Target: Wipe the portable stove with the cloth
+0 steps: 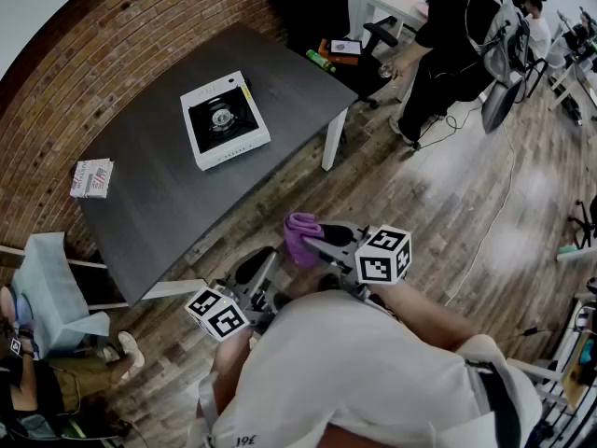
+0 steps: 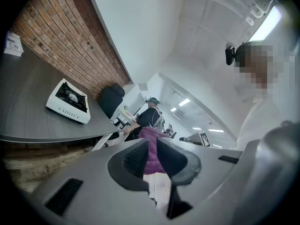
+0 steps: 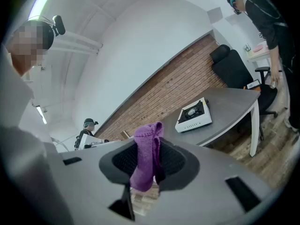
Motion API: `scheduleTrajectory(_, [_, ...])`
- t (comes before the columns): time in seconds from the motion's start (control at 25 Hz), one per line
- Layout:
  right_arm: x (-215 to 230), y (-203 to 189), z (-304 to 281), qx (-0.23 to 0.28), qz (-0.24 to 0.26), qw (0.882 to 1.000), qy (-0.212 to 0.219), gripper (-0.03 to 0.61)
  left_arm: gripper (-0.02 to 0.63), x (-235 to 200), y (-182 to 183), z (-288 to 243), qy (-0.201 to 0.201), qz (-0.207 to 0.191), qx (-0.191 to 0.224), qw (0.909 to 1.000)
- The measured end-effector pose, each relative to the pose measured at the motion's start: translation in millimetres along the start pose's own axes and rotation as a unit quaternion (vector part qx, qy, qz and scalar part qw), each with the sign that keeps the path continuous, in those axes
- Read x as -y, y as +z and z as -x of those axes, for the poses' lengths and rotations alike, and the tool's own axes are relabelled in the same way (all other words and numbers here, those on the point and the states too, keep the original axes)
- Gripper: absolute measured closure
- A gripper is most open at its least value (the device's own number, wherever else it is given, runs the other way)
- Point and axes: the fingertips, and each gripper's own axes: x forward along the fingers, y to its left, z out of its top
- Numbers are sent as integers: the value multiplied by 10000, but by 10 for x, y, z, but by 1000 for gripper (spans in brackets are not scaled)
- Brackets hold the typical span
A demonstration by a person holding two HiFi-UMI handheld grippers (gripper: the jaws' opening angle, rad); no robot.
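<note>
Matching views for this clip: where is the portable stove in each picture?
Head view: portable stove upper left of centre, on the grey table.
Left gripper view: portable stove at left, on the table.
Right gripper view: portable stove right of centre, on the table.
Shared landmark: the brick wall behind the table.

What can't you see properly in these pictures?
Stove: too small in every view to show any dirt.
Packet on the table: print too small, head view.
Left gripper: purple shows between its jaws, but whether it grips the cloth or looks past it is unclear.
</note>
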Motion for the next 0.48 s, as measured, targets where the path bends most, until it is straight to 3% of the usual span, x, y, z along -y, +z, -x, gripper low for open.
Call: scheduleTrajectory(0.48, [-123,-60,-242,7,22,10000,-90,460,552,-139,81,296,32,44,79,10000])
